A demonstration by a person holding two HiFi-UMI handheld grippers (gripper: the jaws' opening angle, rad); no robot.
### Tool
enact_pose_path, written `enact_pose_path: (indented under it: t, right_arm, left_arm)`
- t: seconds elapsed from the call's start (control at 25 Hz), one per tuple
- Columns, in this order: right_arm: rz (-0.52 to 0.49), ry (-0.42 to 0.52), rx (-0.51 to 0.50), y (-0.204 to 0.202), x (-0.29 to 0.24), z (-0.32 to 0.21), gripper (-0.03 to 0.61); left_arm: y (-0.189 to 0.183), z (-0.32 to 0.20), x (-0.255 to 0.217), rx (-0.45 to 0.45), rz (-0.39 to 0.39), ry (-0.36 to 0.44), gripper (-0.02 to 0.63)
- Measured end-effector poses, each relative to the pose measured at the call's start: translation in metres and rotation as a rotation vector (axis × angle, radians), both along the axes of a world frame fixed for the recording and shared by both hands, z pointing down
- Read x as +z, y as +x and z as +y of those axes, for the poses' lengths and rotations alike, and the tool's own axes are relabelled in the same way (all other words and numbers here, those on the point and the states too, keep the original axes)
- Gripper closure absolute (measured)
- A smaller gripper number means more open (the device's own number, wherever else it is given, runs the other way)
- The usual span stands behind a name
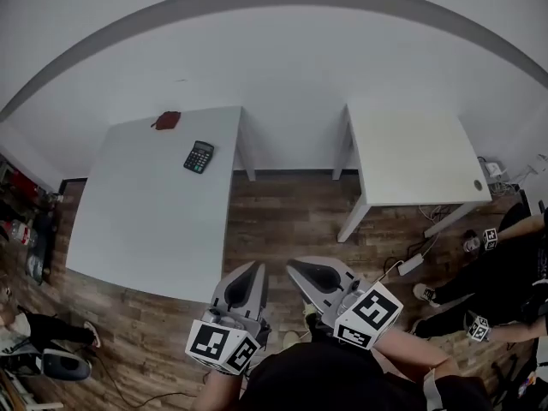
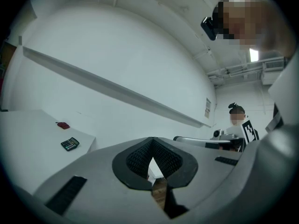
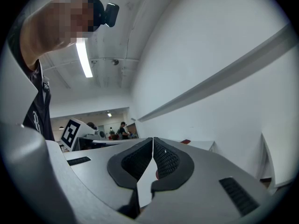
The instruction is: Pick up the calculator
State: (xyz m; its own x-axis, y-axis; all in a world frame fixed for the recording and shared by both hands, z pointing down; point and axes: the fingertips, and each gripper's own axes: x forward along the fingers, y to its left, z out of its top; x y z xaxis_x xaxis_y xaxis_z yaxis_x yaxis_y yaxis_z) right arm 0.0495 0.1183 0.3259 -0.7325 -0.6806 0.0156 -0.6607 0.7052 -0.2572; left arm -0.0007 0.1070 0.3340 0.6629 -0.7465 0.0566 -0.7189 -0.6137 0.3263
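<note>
Dark red pouch [image 1: 167,120] lies on white table [image 1: 137,221].

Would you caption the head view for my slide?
Left gripper and right gripper shut, held low; calculator lies on the table.

A white table [image 1: 145,212] stands at ten o'clock in the head view on a wood-plank floor [image 1: 291,221]. A black calculator [image 1: 199,157] lies near its far right corner. A dark red object [image 1: 167,120] lies at eleven o'clock from it. A second white table [image 1: 411,161] stands at two o'clock and bears a small round thing [image 1: 478,185].
</note>
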Motion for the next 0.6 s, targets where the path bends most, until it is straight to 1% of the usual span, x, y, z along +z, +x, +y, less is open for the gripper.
enact_pose_path:
  t: [0.36,0.6]
  right_arm:
    - [-0.023,-0.020,-0.136,0.015,0.000,-0.095,0.565]
    - [-0.034,-0.043,-0.211,0.015,0.010,-0.133,0.565]
  left_arm:
    - [0.008,-0.086,-0.001,-0.150,-0.016,-0.015,0.609]
    - [0.008,-0.119,0.004,-0.227,-0.033,-0.026,0.609]
